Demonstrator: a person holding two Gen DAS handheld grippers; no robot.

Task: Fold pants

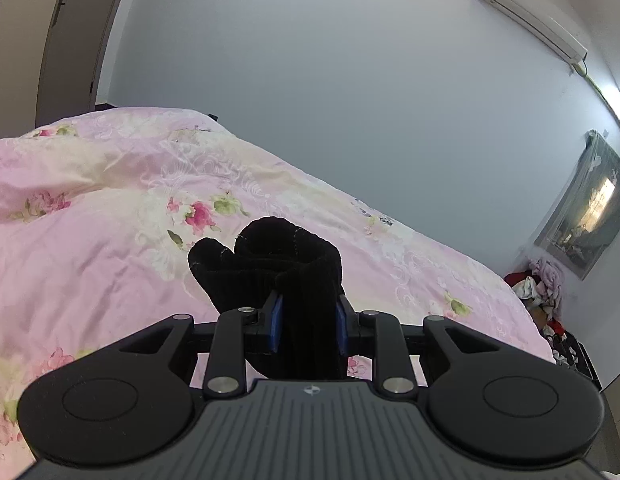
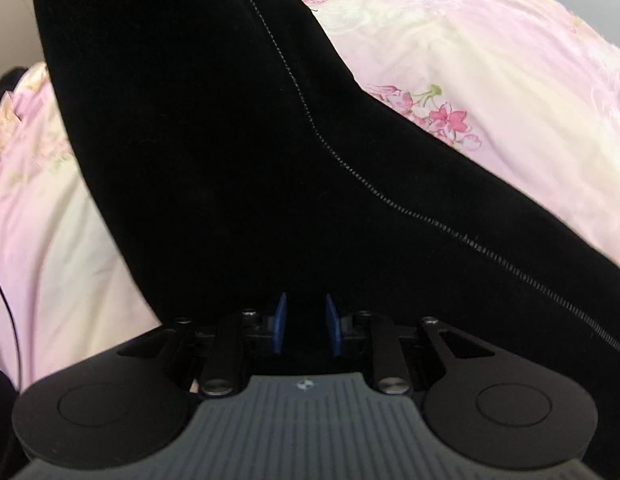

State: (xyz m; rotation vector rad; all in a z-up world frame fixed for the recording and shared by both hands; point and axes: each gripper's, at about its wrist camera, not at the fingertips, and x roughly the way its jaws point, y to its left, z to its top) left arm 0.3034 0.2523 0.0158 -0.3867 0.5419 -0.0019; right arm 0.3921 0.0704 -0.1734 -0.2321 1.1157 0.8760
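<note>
The black pants (image 1: 270, 252) bunch up in a thick wad of ribbed fabric in the left wrist view, held above the pink floral bedcover (image 1: 110, 220). My left gripper (image 1: 308, 304) is shut on that wad, and its blue pads (image 1: 276, 320) press in on both sides. The right wrist view is mostly filled by the pants (image 2: 230, 140), a broad black sheet with a stitched seam running diagonally. My right gripper (image 2: 306, 304) is shut on this cloth, which fills the narrow gap between its blue pads (image 2: 281, 320). Its fingertips are hidden in the dark fabric.
The bedcover (image 2: 489, 80) spreads under both grippers. A grey wall rises behind the bed with an air conditioner (image 1: 529, 12) and a framed picture (image 1: 585, 220). A heap of clothes (image 1: 541, 284) lies at the bed's far end. A wardrobe (image 1: 50, 40) stands at left. A thin dark cable (image 2: 2, 280) crosses the cover.
</note>
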